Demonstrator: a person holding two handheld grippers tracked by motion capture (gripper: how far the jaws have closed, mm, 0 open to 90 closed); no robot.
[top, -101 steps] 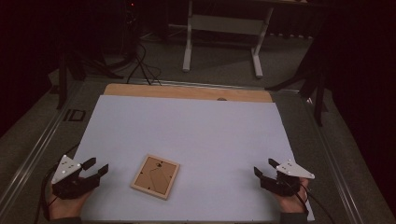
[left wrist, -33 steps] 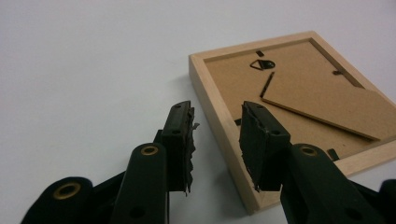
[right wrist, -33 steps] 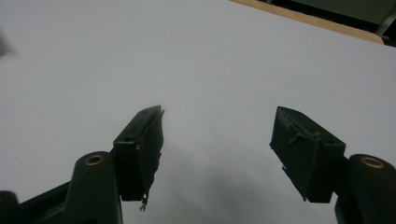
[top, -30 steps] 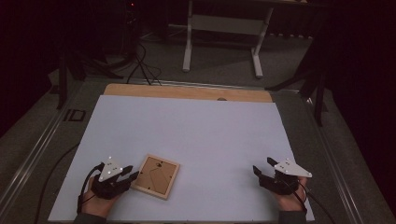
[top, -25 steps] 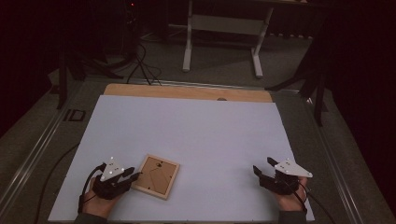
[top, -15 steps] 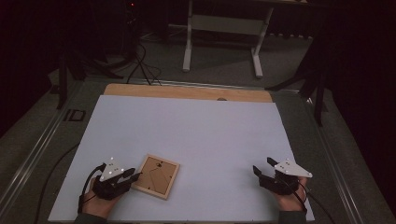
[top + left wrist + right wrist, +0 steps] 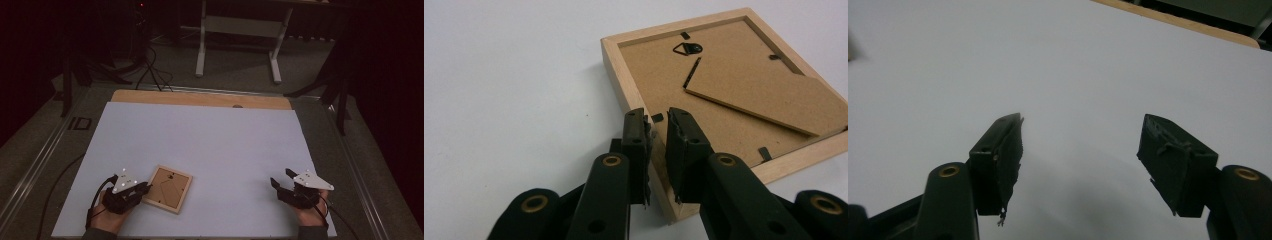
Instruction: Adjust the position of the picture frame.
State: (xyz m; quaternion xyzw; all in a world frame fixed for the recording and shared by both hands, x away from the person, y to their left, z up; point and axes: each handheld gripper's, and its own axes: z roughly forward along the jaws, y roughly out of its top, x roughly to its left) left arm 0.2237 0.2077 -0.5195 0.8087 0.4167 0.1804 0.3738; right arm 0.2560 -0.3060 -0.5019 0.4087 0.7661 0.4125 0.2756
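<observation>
Picture frame (image 7: 724, 95) lies face down on the white table sheet (image 7: 210, 145), its brown backing board turned up, right in front of the left gripper (image 7: 656, 137) and well off to the left of the right gripper (image 7: 1080, 150). In the left gripper view the wooden edge nearest the tool runs between the two black jaws: one jaw stands outside the wood, the other over the backing, with the corner of the frame just below them. The jaws have just been closing and now stand narrow on that rail; they look as good as pressed on it, though a thin gap shows near the tips, so the hold is probably only just made. A small black tab (image 7: 657, 117) sits right between the tips. Beyond the jaws the fold-out stand (image 7: 769, 102) lies a little raised from the backing, and the hanging hook (image 7: 687, 48) sits at the far edge.

The right gripper (image 7: 287, 187) rests apart on the bare sheet, jaws wide with nothing between them.

So the approach and the closing on the frame seem done. Left, as far as one can judge: lifting or turning the frame, and whatever the free gripper will add, perhaps working the tabs or the stand. The frame is flat on the sheet, not yet raised.
</observation>
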